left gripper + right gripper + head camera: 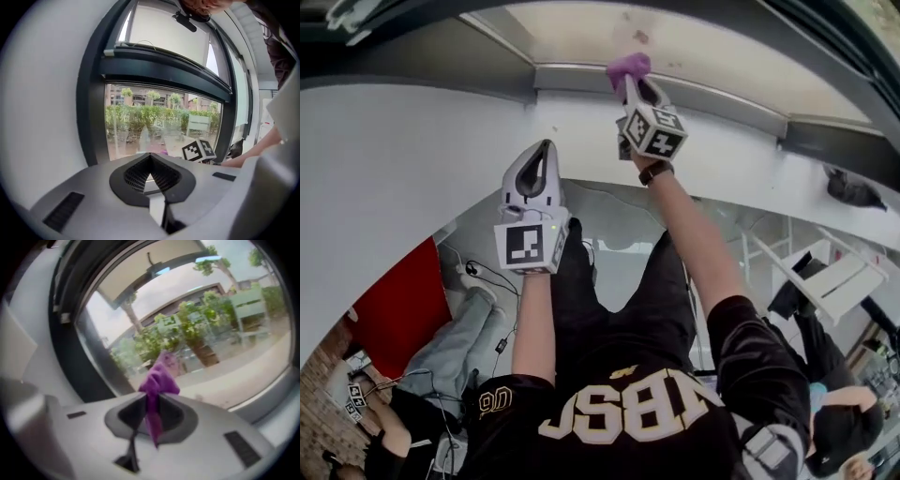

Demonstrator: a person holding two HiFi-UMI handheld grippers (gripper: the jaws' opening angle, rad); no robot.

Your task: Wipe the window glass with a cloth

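blurred purple cloth [158, 380], window glass [234, 357] cut off at picture edge
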